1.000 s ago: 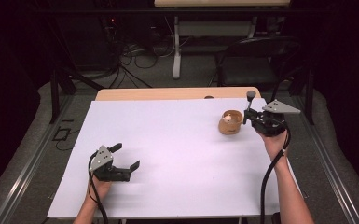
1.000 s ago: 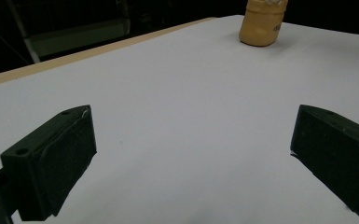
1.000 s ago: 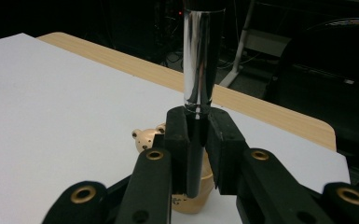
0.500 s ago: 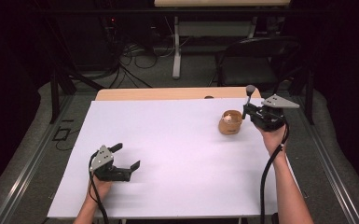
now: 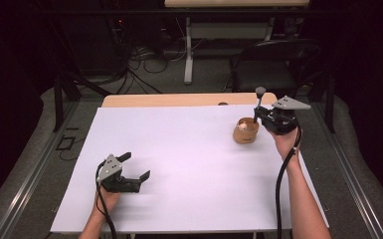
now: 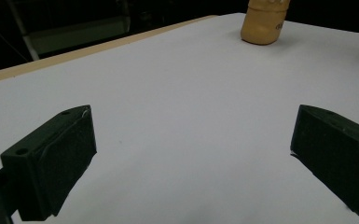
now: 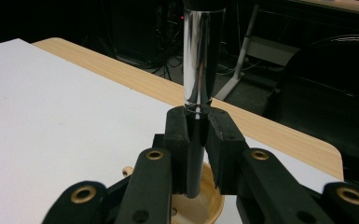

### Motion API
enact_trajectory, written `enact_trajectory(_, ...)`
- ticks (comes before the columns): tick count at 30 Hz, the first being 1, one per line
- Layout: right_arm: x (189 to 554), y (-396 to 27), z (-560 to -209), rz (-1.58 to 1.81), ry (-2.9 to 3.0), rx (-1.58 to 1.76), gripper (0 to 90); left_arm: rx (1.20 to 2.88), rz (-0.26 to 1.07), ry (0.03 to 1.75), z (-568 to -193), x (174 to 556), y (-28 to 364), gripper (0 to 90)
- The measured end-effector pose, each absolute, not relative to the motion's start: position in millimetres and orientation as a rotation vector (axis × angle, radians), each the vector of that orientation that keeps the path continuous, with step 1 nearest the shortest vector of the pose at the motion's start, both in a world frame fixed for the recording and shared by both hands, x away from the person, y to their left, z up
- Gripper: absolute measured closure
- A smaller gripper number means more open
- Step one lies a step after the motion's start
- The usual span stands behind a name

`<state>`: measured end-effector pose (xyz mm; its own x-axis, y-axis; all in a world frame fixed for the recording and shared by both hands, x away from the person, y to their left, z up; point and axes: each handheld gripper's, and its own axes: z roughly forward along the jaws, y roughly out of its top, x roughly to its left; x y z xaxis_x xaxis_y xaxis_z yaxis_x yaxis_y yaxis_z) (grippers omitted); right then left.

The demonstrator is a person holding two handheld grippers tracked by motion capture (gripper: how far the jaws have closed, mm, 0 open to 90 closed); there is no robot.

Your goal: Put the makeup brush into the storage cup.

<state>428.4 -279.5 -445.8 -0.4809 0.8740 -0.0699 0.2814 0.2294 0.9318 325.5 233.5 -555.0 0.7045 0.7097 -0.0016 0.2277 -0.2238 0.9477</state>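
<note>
Right tongs [image 5: 256,115] gripped a shiny metal rod with a dark knob [image 5: 259,101], held upright over the small round wooden bowl [image 5: 245,131], right of frame centre. Left tongs [image 5: 135,167] sat wide open, empty, lower left on the white worktop [image 5: 189,159].

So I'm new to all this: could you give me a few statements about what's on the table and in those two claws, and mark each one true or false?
1. The right gripper is shut on a shiny metal rod. True.
2. The rod stands over the wooden bowl. True: the right gripper view shows the bowl's rim just below it.
3. The left gripper holds the bowl. False: its jaws stand wide open with nothing between them, far from the bowl.
4. The bowl sits near the person's left hand. False: it stands beside the right gripper, toward the far right of the white sheet.
</note>
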Motion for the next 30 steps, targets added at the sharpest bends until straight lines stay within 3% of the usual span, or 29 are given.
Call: enact_trajectory(30, 440, -278, -467, 1.294, 1.915, 1.078, 79.0, 1.806, 0.555, 0.720, -553, 324, 233, 0.2)
